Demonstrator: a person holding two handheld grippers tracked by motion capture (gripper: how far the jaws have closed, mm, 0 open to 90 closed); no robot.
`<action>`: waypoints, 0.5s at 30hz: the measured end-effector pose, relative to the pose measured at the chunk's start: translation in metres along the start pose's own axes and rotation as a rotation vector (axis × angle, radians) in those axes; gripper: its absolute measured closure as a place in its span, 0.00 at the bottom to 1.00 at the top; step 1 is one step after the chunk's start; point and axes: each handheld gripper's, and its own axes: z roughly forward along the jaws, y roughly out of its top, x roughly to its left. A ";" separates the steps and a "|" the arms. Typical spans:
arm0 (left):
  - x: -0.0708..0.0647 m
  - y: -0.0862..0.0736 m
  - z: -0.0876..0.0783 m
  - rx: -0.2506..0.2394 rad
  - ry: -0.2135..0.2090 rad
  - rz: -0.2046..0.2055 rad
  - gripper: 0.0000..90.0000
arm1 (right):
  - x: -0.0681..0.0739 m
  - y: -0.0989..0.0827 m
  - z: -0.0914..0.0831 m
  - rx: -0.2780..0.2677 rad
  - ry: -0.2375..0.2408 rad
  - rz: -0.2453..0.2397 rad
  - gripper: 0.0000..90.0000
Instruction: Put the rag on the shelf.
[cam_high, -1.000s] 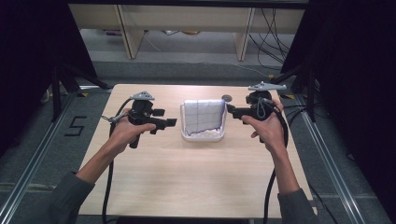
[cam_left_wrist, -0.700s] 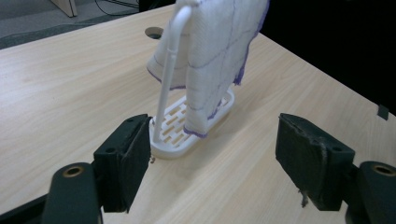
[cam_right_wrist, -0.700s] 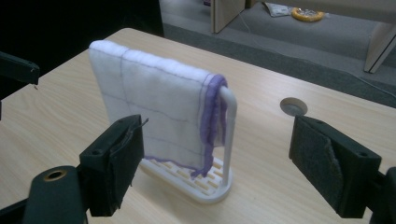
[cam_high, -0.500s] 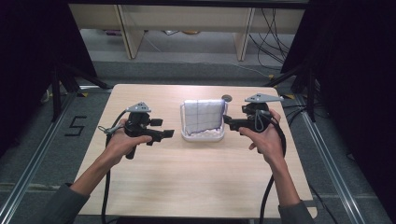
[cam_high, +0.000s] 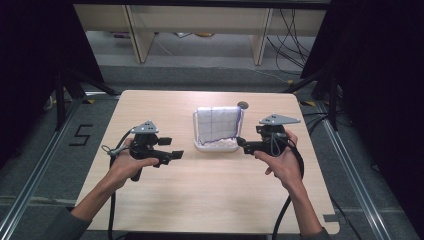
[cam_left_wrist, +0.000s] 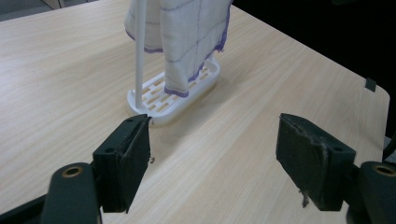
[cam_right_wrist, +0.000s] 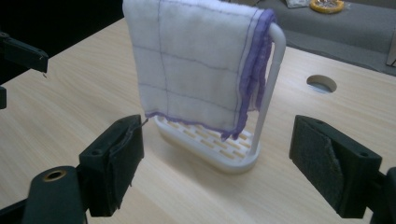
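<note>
flanking cloth (cam_high: 218, 123) on rack (cam_high: 216, 145), left gripper (cam_high: 172, 153), right gripper (cam_high: 241, 144), both lower than before

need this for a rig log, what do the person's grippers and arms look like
Both the left gripper and the right gripper are black handheld units, each topped by a grey three-cornered plate and trailing a black cable. Their two jaws are blocky, lined with worn black pads, with a brass-coloured ring at the base. The person's sleeves are grey and end below the forearms.

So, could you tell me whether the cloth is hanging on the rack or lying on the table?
Hanging: the cloth drapes over the rack bar, above its base.
</note>
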 end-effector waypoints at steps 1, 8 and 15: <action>-0.002 -0.003 0.000 -0.002 -0.003 -0.001 0.28 | 0.003 -0.002 0.000 0.009 0.012 0.027 0.21; -0.016 -0.022 -0.001 0.046 -0.035 0.057 0.26 | 0.010 -0.025 0.001 0.026 0.038 0.005 0.21; -0.030 -0.042 -0.003 0.071 -0.053 0.094 0.25 | 0.020 -0.047 0.001 0.027 0.044 0.033 0.21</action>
